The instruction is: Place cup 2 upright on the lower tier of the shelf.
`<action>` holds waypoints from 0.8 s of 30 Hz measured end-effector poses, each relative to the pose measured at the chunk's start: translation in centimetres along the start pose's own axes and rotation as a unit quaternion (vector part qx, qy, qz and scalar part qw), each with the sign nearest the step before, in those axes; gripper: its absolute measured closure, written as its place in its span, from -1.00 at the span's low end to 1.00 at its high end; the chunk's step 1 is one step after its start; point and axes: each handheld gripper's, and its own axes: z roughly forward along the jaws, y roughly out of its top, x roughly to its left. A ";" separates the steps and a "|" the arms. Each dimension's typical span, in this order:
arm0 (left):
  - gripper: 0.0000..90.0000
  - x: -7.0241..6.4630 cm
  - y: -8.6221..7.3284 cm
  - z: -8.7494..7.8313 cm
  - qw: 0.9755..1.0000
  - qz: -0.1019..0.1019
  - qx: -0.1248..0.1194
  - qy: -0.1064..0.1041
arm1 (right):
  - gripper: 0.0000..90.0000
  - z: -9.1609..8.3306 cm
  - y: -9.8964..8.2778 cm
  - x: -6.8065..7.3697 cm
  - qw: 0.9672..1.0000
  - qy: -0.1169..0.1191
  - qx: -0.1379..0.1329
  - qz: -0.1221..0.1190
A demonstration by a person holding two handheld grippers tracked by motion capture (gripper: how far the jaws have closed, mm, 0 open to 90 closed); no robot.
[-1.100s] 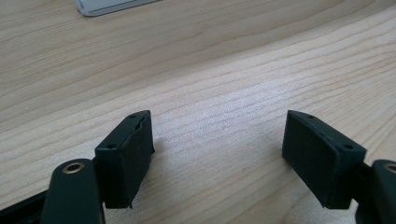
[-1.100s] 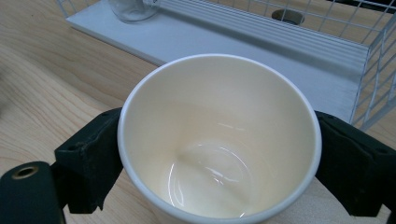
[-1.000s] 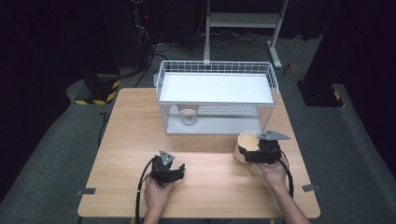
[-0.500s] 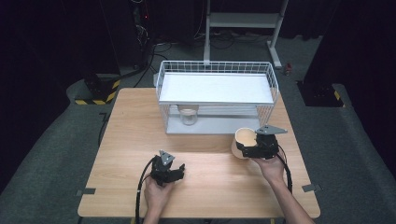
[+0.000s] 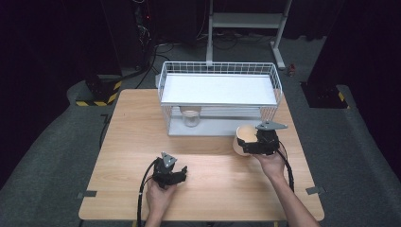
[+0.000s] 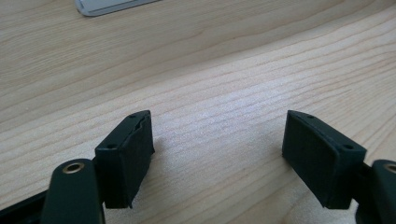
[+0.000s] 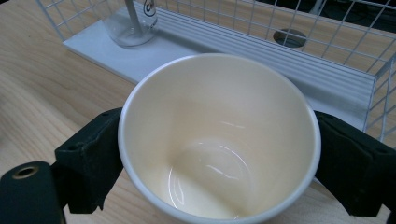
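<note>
Right gripper view: cup [image 7: 219, 140] between claw [image 7: 219, 168] jaws.

Left gripper [image 5: 173, 172] sits low, left of centre in the high view, jaws spread wide with nothing between them. Right gripper [image 5: 249, 143], right of centre, has its jaws pressed against something, right hand [image 5: 269, 162] just below.

Light wooden tabletop [image 5: 213, 165] evenly lit from above, surroundings dark. High view soft. Glare streaks inside glossy cream cup [image 7: 219, 140]; soft shadows under black foam-padded jaws.
</note>
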 end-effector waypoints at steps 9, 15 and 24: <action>-0.44 0.0 0.0 0.0 1.000 0.000 0.000 0.000 | -0.77 1.3 1.1 0.0 1.000 -0.009 -0.001 0.004; -0.44 0.0 0.0 0.0 1.000 0.001 0.000 0.000 | -0.77 2.1 1.8 -0.2 1.000 -0.020 -0.007 0.000; -0.44 0.0 0.0 0.0 1.000 0.001 0.000 0.000 | -0.77 3.4 2.5 -0.5 0.999 -0.036 0.004 0.000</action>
